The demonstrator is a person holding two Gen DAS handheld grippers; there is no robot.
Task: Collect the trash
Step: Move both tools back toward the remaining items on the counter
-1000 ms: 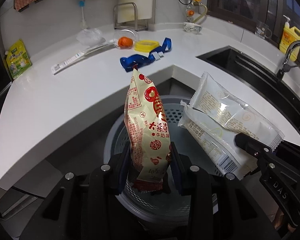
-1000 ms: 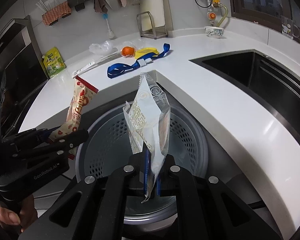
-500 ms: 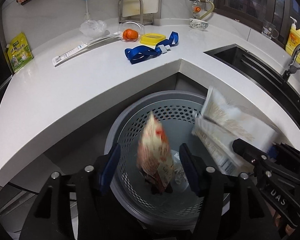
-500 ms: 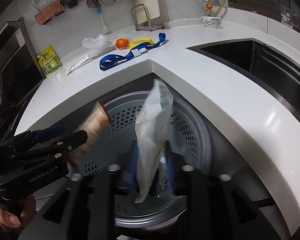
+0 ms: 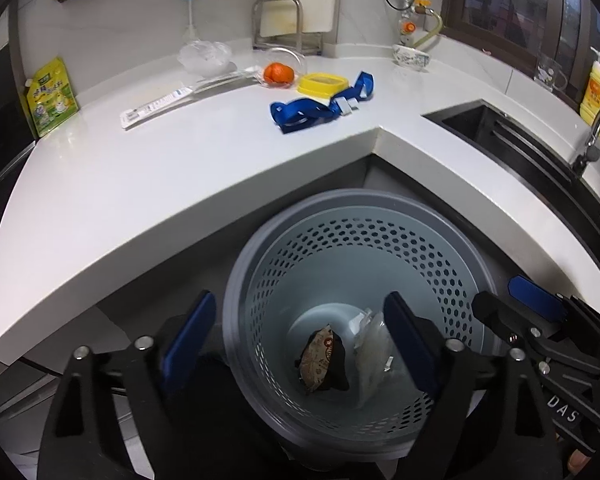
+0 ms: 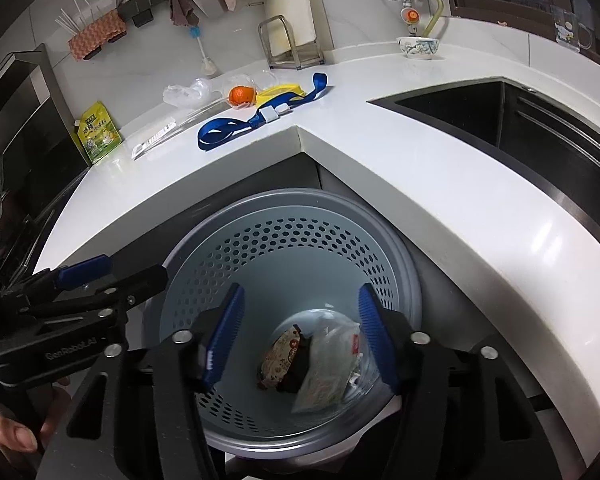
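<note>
Item: two wrappers (image 6: 312, 364), a second ago clamped, now at bin (image 5: 260, 280) bottom. Left gripper (image 5: 300, 332), right gripper (image 6: 300, 332): jaws opening, empty (counter (image 5: 180, 168) litter probably remains).

The left gripper (image 6: 112, 276), seen at the left edge of the right wrist view, carries "GenRobot.AI" along its black body. The right gripper (image 5: 512, 312), at the near right of the left wrist view, shows the letters "DAS". Print on the wrappers is too small to read.
</note>
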